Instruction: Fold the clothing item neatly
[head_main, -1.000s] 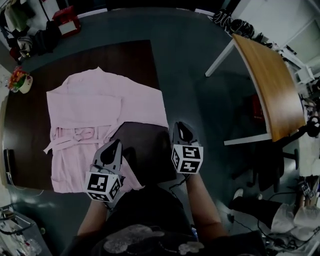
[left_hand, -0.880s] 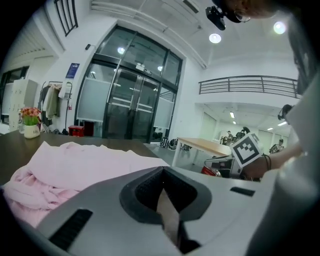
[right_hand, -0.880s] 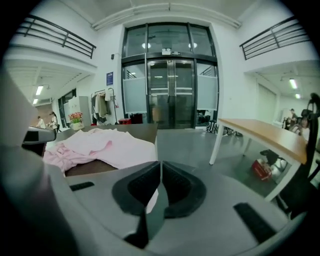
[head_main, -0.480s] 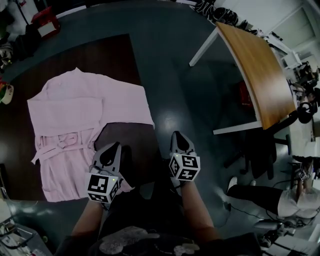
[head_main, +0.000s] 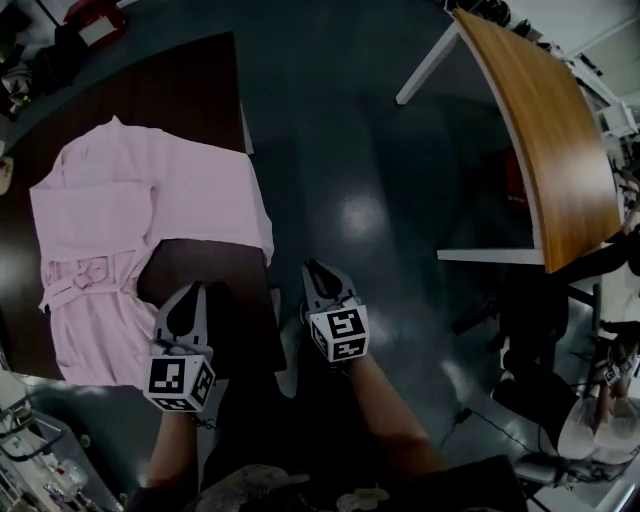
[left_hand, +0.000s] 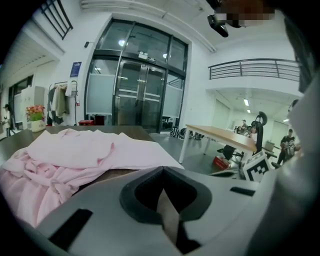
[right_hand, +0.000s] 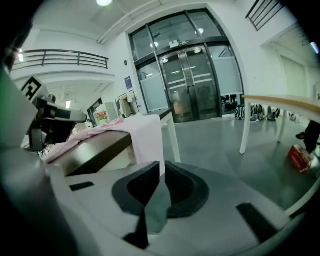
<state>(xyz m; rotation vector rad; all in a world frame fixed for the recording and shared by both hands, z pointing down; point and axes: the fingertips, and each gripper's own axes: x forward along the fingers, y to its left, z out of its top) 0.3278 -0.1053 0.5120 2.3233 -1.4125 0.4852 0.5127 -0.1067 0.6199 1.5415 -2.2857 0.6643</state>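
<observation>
The pale pink robe-like cloth garment (head_main: 150, 200) lies spread on the dark brown bench (head_main: 190, 90), collar toward the far side and its tied belt (head_main: 85, 275) across the middle. One side section reaches past the bench's right edge and hangs down toward the grey floor (head_main: 380, 200); the right gripper view shows that flap draped over the corner. Lying flat like this, the garment offers its edges and corners for picking up, so folding looks not yet begun.

The left claw (head_main: 189, 295) hovers over the near bare part of the bench, just beside the garment's lower hem, its jaws pressed together with nothing between them. The right claw (head_main: 316, 275) hangs past the bench's near right corner, over the floor, also closed and empty. Both sit close to the person's body and point toward the garment. A likely next step is spreading the jaws to pinch a hem or the hanging flap; the overhang could slide off if tugged carelessly.
</observation>
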